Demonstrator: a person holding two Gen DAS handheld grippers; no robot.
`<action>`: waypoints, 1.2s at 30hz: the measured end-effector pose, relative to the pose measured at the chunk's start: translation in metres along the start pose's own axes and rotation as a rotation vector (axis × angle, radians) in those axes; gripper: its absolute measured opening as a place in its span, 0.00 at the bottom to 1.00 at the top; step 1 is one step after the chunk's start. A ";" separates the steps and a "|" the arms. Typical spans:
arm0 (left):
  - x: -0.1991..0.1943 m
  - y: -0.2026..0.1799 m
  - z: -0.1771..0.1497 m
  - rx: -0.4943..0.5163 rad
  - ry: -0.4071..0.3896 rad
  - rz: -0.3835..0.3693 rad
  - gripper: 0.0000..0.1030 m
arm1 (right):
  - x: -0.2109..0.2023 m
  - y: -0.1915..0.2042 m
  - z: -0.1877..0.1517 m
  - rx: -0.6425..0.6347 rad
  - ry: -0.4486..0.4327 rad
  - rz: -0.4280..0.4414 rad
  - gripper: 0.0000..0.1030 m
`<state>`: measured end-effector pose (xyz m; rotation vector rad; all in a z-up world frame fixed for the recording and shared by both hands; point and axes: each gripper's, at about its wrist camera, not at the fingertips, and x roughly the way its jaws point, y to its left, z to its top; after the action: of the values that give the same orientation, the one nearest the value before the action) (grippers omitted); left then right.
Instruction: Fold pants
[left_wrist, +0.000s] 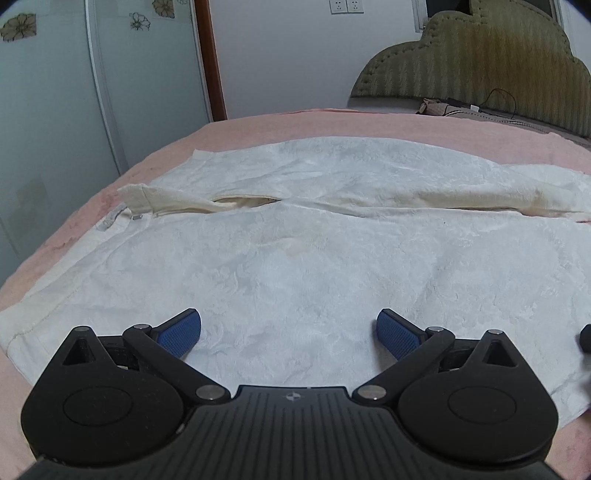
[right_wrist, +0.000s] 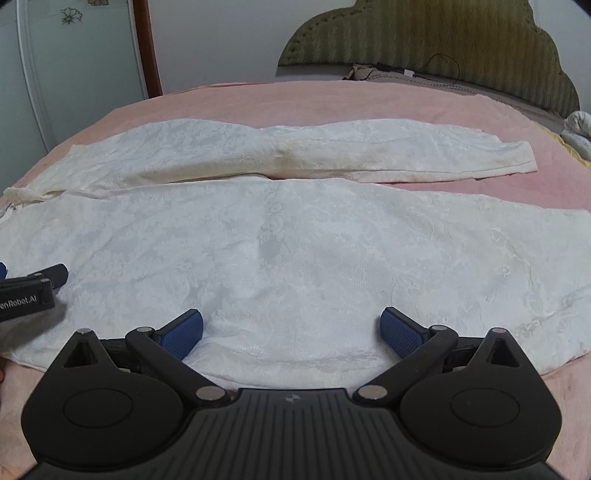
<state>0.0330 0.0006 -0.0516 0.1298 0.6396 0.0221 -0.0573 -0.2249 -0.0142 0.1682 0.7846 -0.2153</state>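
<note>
Your left tool stands spread wide, its blue pads well apart with nothing between them; it hangs over the near edge of the pants, toward the waist end; your right tool is spread just as wide and equally empty, and it sits over the same near edge further along the leg. In the right wrist view the left tool shows at the left border, so the two are side by side with the left one nearer the waistband.

The pants lie flat on the pink bed cover, white and textured, both legs laid out; their long axis runs left to right across your view, waist at the left, cuffs at the right. The near leg lies directly ahead of and beneath both tools; the far leg lies beyond it, parallel, with a narrow gap of pink showing between them toward the cuffs.

Nothing looks folded yet; I judge the first move to be leg onto leg, across the long axis; for that, both tools are already placed along the near edge, and each needs to pinch that edge before lifting. The headboard stands well beyond.
</note>
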 end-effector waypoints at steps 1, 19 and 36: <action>0.000 0.001 0.000 -0.007 0.002 -0.005 1.00 | 0.000 0.001 -0.002 -0.004 -0.015 -0.002 1.00; 0.002 0.002 0.004 -0.021 0.011 -0.015 1.00 | 0.000 0.002 -0.013 -0.010 -0.092 -0.008 1.00; 0.002 0.002 0.004 -0.021 0.011 -0.015 1.00 | 0.000 0.002 -0.013 -0.010 -0.091 -0.009 1.00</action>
<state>0.0371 0.0024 -0.0493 0.1045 0.6507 0.0153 -0.0660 -0.2199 -0.0230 0.1445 0.6955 -0.2261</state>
